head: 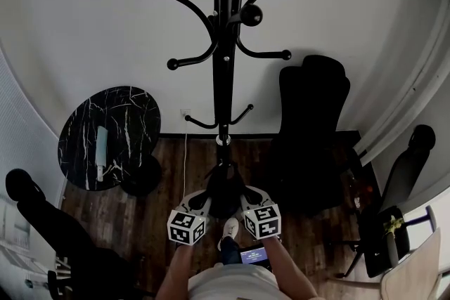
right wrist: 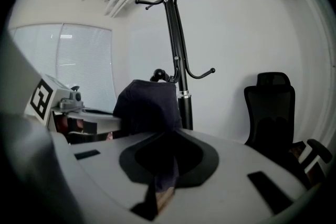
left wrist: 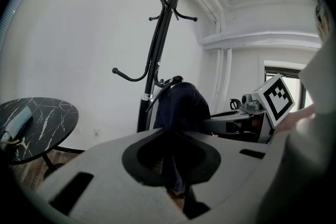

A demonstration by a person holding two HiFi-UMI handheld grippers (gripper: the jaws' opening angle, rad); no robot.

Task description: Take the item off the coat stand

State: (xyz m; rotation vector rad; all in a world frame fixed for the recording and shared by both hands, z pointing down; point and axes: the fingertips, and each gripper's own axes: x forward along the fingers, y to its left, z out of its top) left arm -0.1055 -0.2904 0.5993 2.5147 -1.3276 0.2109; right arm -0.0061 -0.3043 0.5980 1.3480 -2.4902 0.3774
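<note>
Dark navy cloth item (head: 225, 192) pinched from both sides in front of the black coat stand (head: 224, 46).
In the head view the cloth item hangs at 6 o'clock of the stand's pole. Its top is close by a low hook (left wrist: 177, 80), and whether it rests on that hook cannot be told. The left gripper (left wrist: 176, 189) at its 9 o'clock and the right gripper (right wrist: 160, 186) at its 3 o'clock each have their jaws nearly together, clamping a fold of the cloth. A black marble round table (head: 109, 137) stands at the stand's 9 o'clock, and a black office chair (head: 313, 123) at its 3 o'clock.
</note>
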